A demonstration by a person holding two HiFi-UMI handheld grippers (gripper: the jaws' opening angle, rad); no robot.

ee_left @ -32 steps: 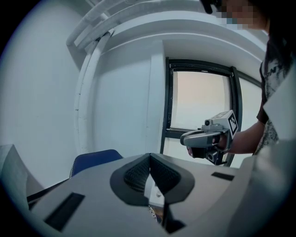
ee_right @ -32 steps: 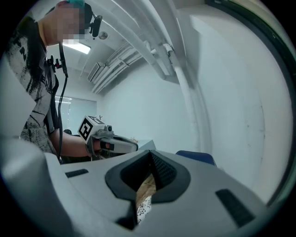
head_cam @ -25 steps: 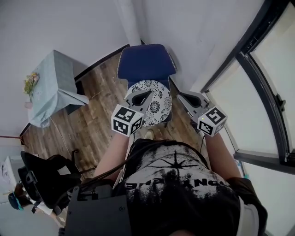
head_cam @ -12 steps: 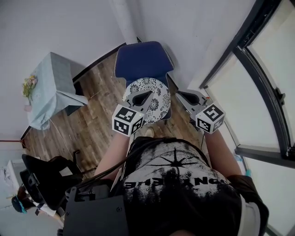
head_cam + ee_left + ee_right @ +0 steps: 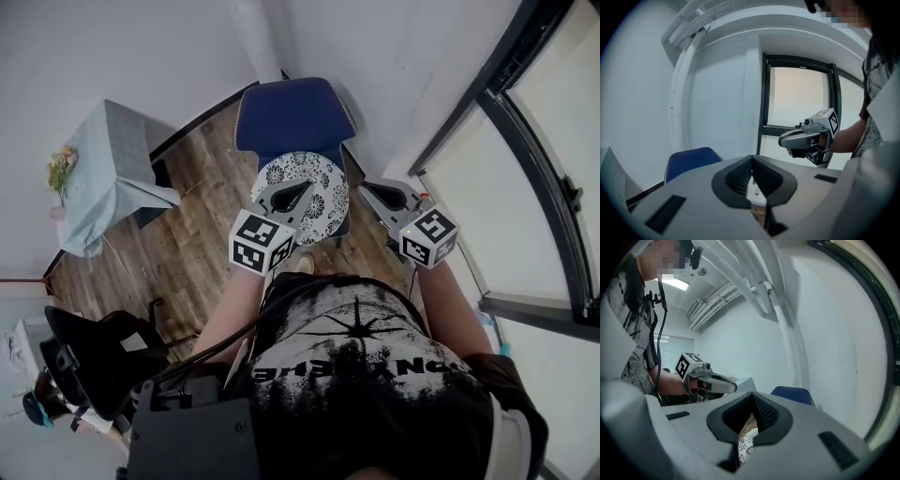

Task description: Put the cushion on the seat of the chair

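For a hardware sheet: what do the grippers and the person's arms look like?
The left gripper and right gripper are grey tapering shells with black ribbed pads. Each carries a white cube with black square markers at the rear. The person wears a black short-sleeved T-shirt with pale print.

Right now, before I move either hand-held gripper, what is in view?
Blue padded chair: one, blue, by the white wall.
Round black-and-white patterned cushion: one, on that chair's seat.
Small table under a pale blue-grey cloth: one, left of the chair.
Flower bunch: one, yellow-pink, by the table's left edge.
Black office chair: one, lower left.
Dark-framed window: one, right.
Wood-plank floor: brown.
Left hand-held gripper: grey, shut, above the cushion.
Right hand-held gripper: grey, shut, right of the cushion.
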